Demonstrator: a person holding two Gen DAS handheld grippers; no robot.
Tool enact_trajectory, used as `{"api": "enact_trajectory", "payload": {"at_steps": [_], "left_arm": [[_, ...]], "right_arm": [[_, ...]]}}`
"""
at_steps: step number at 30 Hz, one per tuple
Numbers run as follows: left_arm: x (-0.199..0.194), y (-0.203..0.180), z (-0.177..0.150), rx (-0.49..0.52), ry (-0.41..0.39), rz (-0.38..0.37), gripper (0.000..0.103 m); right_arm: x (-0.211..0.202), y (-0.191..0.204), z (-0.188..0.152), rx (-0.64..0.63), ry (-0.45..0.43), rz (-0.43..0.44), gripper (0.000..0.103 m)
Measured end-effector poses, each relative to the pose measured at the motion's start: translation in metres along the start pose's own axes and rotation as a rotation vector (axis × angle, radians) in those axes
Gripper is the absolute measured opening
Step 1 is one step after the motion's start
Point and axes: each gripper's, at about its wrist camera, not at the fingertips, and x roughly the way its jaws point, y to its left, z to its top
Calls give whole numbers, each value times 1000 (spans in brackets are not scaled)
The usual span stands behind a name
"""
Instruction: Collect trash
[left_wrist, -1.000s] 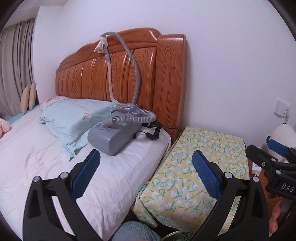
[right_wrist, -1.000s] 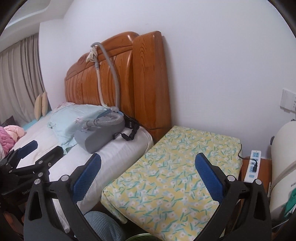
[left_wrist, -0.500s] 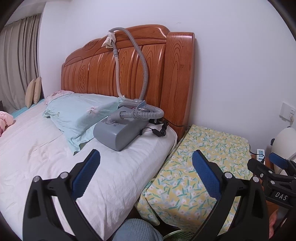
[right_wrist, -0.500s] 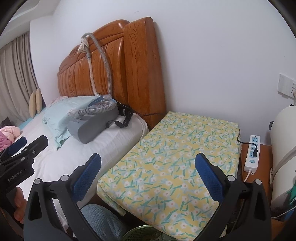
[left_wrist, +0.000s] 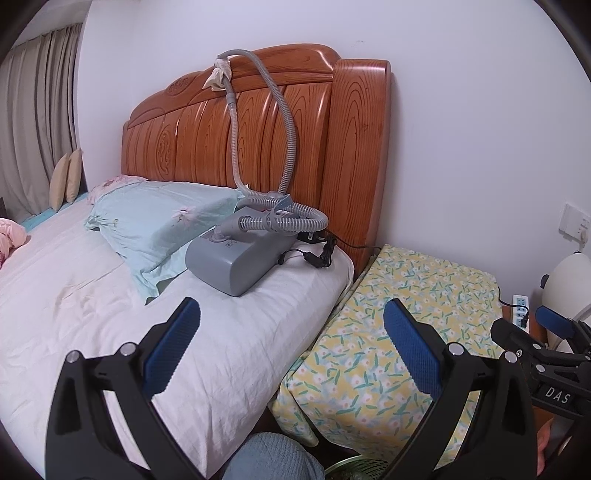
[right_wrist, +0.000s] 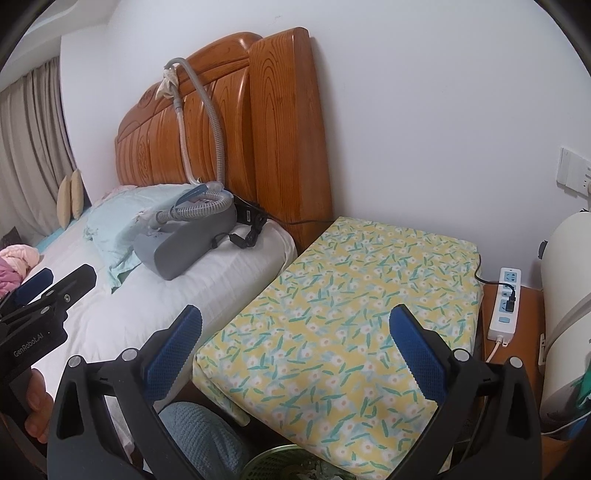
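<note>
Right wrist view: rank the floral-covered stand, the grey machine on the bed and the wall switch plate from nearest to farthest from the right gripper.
1. Floral-covered stand: directly ahead of the right gripper, partly between its open fingers.
2. Grey machine: ahead to the left, on the bed's corner beside the pillow.
3. Wall switch plate: far right, up on the wall beyond the stand.

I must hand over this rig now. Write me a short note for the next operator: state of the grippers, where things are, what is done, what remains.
Left gripper: open, empty, above the bed edge.
Right gripper: open, empty, above the floral-covered stand.
Green basket: at the bottom edge, below the grippers; it seems to hold some scraps.
Grey machine with hose lies on the bed; not trash.
Done: nothing held now.
Left: no loose trash is visible on bed or stand; look elsewhere.
</note>
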Motion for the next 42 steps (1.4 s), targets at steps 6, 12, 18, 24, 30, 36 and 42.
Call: {"api": "enact_trajectory", "payload": {"at_steps": [6,12,18,24,30,36,42], "left_arm": [[1,0,-1,2,8,-2,95],[1,3,0,-7,10,-2,95],[3,3,1,-9,18,-2,95],[4,3,0,-9,19,-3,95],[4,3,-1,-5,18,0,95],[2,3,-2,-11,4,13,95],[3,4,-3,-10,9,19,95]], "right_arm": [[1,1,-1,-8,9,-1,101],[2,1,-2,-9,11,-3,101],[2,2,-2,-15,13,-4,101],[3,1,-3,-30,20,-4,101],[5,1,-4,-35,31,-2,101],[8,-1,-5,-41,40,3,101],[9,-3,-5,-44,42,5,101]]}}
